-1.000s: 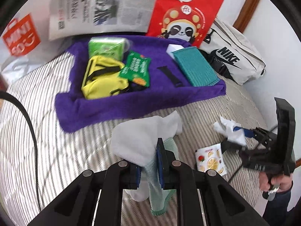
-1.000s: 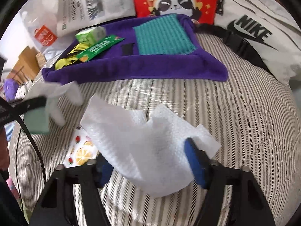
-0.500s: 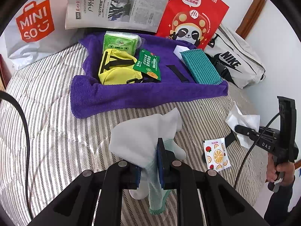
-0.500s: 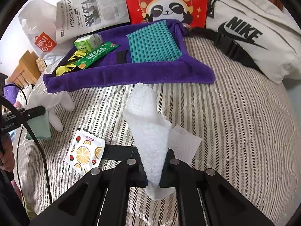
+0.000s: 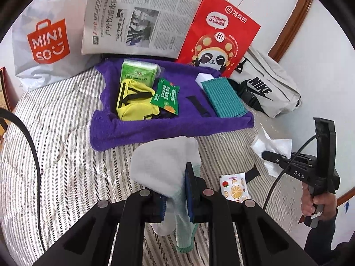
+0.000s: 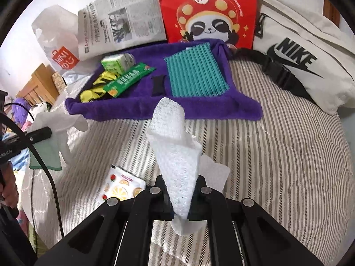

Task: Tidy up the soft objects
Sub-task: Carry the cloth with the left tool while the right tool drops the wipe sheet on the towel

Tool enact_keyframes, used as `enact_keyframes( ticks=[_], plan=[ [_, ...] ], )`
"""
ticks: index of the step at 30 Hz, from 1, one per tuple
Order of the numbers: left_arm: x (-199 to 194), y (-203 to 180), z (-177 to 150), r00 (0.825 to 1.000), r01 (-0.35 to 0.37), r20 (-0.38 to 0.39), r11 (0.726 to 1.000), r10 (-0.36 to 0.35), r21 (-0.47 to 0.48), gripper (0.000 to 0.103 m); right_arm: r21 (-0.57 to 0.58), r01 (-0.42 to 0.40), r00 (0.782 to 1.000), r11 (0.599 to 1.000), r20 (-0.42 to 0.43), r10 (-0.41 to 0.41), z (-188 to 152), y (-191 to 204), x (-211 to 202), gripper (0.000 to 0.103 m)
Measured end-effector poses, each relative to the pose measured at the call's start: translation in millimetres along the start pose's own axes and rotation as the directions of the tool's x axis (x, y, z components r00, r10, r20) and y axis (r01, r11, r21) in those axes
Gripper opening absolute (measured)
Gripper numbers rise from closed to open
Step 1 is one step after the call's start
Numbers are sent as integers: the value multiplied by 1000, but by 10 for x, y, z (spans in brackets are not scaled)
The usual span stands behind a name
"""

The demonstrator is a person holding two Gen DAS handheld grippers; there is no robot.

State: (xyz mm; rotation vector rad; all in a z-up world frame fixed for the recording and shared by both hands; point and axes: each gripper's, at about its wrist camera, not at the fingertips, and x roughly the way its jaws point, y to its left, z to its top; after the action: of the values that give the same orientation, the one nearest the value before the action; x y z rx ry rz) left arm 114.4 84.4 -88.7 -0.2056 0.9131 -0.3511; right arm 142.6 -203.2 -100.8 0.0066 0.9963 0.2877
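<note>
Sock (image 5: 164, 166) and tissue (image 6: 175, 155) hang clamped above open striped bedding (image 6: 277, 155).

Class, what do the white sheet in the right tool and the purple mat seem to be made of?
White sheet: likely embossed paper towel, matte, judging by its dimpled texture and stiff creases. Purple mat: apparently plush terry or microfibre cloth, with a fuzzy nap and soft rolled edge.
</note>
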Motion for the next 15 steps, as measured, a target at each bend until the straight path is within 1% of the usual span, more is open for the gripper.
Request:
enact_keyframes(
  ticks=[6,15],
  plan=[
    [-83,-66,69,1000,7,11,1000,-7,12,14,-22,-22,999,999,34,23,209,70,-90,7],
    [-101,-69,351,1000,0,27,1000,0,20,14,-35,-27,998,999,57,29,652,107,-71,7]
  ],
)
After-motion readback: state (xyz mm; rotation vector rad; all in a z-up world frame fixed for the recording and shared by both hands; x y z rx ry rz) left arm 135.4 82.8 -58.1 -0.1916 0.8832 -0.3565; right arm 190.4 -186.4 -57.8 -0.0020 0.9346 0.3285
